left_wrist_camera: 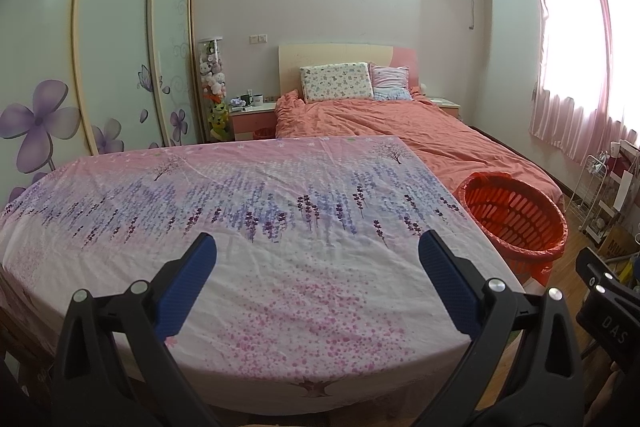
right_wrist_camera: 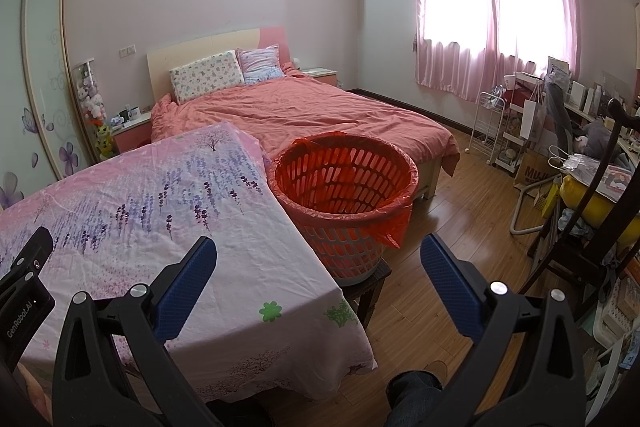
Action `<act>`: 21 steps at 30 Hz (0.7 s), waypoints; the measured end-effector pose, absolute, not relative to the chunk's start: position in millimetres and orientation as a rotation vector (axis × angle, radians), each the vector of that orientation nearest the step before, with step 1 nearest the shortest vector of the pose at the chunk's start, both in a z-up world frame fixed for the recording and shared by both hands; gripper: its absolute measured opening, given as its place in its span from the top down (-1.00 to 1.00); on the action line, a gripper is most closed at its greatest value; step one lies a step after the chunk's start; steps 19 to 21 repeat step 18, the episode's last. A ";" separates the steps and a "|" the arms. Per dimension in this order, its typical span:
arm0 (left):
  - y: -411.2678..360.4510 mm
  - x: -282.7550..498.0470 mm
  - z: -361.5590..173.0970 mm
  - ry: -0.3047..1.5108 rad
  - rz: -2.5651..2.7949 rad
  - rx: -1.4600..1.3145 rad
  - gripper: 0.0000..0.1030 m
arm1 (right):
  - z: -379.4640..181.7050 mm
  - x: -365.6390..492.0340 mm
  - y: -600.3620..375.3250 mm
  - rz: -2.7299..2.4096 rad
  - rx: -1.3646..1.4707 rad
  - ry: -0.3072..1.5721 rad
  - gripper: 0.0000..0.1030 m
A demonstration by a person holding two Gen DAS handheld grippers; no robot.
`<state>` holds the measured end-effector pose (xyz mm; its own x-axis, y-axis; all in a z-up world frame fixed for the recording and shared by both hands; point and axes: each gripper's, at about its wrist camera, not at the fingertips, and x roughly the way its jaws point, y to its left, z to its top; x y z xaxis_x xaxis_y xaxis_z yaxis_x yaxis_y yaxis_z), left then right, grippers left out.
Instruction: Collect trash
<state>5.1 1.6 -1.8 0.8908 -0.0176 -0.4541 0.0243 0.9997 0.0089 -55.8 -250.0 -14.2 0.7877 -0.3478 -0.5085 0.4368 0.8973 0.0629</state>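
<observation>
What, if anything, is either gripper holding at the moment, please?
Nothing. The left gripper is open over the cloth, and the right gripper is open near the basket.

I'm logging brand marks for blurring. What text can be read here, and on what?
"GenRobot.AI": on the left gripper body, right wrist view.
"DAS": on the right gripper body, left wrist view; possibly cut off.
"MUJ": on the cardboard box by the shelf cart; rest hidden.
Mug print: too small to read.

Creased cotton-like tablecloth (left_wrist_camera: 280,267); slotted plastic basket (right_wrist_camera: 344,183); glossy wood floor (right_wrist_camera: 460,227).
</observation>
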 end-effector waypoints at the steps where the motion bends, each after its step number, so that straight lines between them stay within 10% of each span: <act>1: 1.9 4.8 -1.9 0.472 -0.022 0.014 -0.92 | -13.7 -55.3 -250.2 -0.425 0.182 0.511 -0.96; 21: 6.8 4.1 -1.6 0.467 -0.023 0.019 -0.92 | -14.5 -54.8 -249.9 -0.425 0.182 0.513 -0.96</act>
